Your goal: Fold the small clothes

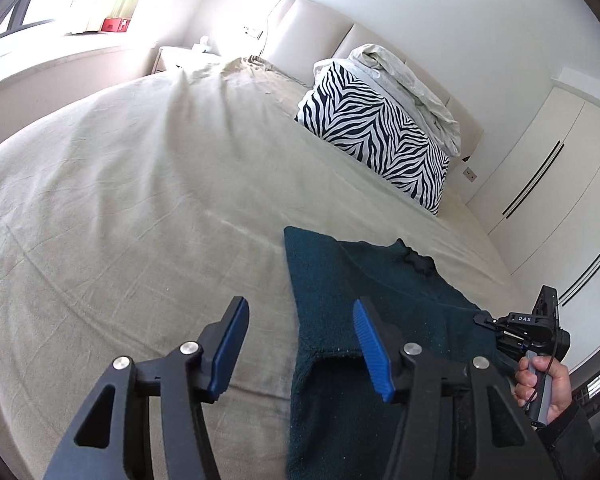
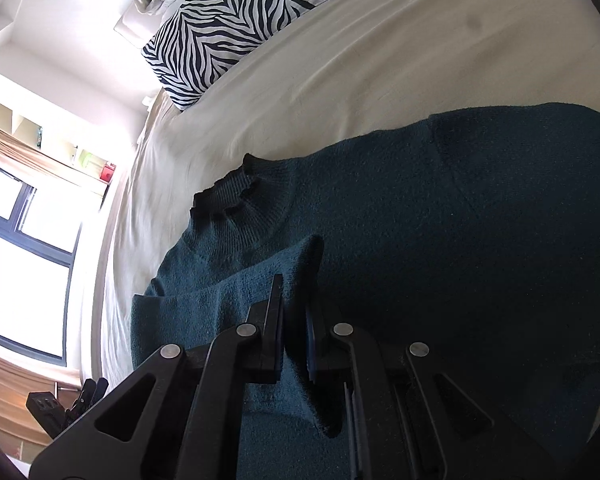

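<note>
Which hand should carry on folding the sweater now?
Probably the right: the right gripper is shut on a sweater sleeve. The left gripper is open and holds nothing.

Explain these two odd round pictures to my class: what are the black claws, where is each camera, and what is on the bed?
A person holds a hand tool with two fingers in each hand; no robot is involved. Each picture comes from a camera on one tool, looking along its fingers. The left gripper stands open and empty above the bed. The right gripper is shut on a fold of the dark green sweater lying there. A zebra pillow rests near the headboard. The hand carries the right tool.
</note>
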The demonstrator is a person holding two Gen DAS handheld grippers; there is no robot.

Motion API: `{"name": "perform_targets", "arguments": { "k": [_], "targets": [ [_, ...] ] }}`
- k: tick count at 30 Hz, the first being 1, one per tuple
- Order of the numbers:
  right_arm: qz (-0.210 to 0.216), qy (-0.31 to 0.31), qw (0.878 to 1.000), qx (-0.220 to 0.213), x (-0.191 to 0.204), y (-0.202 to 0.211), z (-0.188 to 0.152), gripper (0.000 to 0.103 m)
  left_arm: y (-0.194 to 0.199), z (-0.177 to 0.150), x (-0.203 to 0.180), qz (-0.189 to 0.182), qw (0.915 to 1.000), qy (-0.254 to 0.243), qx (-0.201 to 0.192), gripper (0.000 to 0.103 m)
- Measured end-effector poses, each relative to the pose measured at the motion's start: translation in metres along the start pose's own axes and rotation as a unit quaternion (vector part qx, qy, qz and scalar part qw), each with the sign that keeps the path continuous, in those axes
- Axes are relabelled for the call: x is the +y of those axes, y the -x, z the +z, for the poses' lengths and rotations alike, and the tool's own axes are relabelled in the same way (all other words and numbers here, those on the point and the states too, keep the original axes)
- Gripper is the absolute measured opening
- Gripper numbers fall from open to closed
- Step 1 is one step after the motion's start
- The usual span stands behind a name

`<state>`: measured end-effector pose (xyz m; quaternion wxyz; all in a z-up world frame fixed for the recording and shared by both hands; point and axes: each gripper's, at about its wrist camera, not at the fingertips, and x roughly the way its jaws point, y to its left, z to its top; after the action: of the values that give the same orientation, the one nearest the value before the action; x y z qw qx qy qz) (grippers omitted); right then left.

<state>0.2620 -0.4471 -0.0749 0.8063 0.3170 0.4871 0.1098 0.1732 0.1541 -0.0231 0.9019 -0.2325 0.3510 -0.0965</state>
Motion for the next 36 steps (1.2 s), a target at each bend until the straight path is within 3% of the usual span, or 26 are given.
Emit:
{"name": "perform_targets", "arguments": {
  "k": [6,13,19,22,24,27,31,36],
  "targets": [
    [-0.021,0.005,1.0,0.007,-0.006,-0.013,0.009,0.007,-0.03,0.023,-0.002,-0.085,0.9948,0.044,0.035,0.057],
    [-0.03,-0.002,0.999,0.014,-0.01,-0.014,0.003,0.007,-0.077,0.036,-0.012,-0.117,0.989,0.06,0.067,0.057],
    [-0.031,-0.019,0.999,0.024,-0.019,-0.015,0.0,0.007,-0.126,0.03,-0.009,-0.099,0.9864,0.062,0.116,0.057],
    [-0.031,-0.036,0.999,0.026,-0.026,-0.017,-0.002,0.008,-0.141,0.025,0.0,-0.081,0.9869,0.055,0.128,0.042],
    [-0.021,-0.045,0.998,0.024,-0.03,-0.018,-0.003,0.01,-0.142,0.025,0.001,-0.082,0.9872,0.05,0.127,0.04],
    [-0.003,-0.059,0.998,0.022,-0.035,-0.016,-0.005,0.015,-0.139,0.027,0.001,-0.087,0.9868,0.051,0.127,0.041],
    [0.012,-0.057,0.998,0.018,-0.034,-0.007,-0.013,0.021,-0.14,0.034,0.003,-0.11,0.9847,0.071,0.116,0.053],
    [0.016,-0.053,0.998,0.033,-0.035,-0.009,-0.019,0.027,-0.154,0.042,0.003,-0.105,0.9841,0.072,0.124,0.053]
  ]
}}
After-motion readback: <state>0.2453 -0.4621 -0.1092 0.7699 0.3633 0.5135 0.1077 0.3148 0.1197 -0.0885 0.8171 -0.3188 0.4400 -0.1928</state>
